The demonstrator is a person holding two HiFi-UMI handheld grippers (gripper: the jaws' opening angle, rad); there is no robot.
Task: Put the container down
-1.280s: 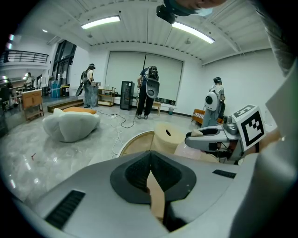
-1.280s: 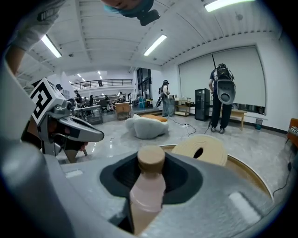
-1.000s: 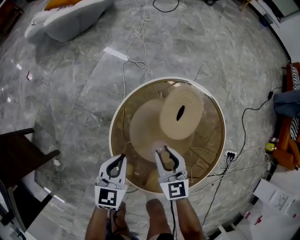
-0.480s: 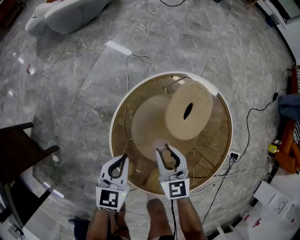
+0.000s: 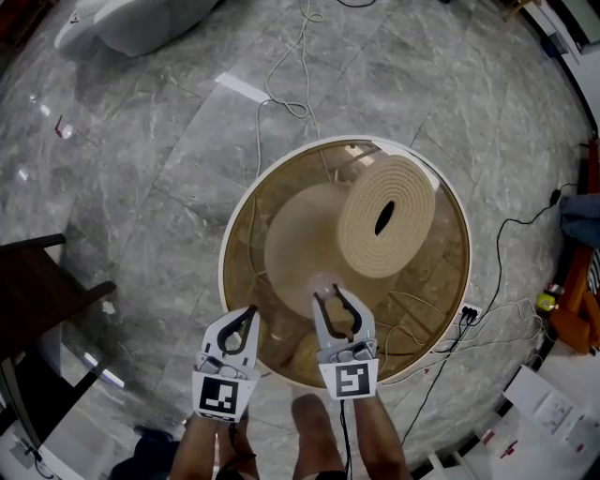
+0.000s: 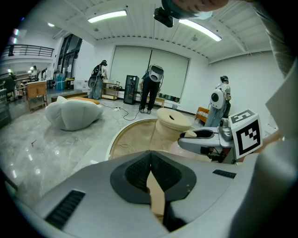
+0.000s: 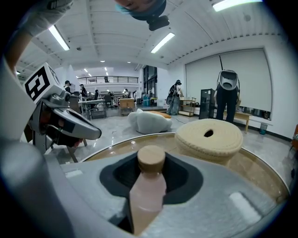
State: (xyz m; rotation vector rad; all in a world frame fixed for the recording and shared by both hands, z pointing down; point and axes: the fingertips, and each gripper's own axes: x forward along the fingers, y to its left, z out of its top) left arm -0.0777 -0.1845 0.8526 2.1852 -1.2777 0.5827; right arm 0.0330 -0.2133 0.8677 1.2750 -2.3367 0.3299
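Note:
My right gripper [image 5: 335,298] is shut on a pale pink bottle [image 7: 148,186] with a tan cap [image 7: 151,158], the container. It holds the bottle over the near edge of a round glass-topped table [image 5: 225,253]. A woven coil with a dark slot [image 5: 386,228] shows under the glass, toward the far right. The left gripper [image 5: 246,314] hovers beside it at the table's near rim, jaws shut with nothing between them. In the left gripper view the right gripper [image 6: 200,135] shows at the right; in the right gripper view the left gripper [image 7: 70,123] shows at the left.
Cables trail over the grey marble floor, with a power strip [image 5: 461,311] by the table's right side. A grey beanbag [image 5: 141,23] lies far left, dark furniture [image 5: 37,291] stands at the left, and white boxes [image 5: 548,394] sit at lower right. People stand at the room's far end.
The table and woven coil have drifted slightly up and right in the head view. Both grippers keep their places, and the bottle stays gripped.

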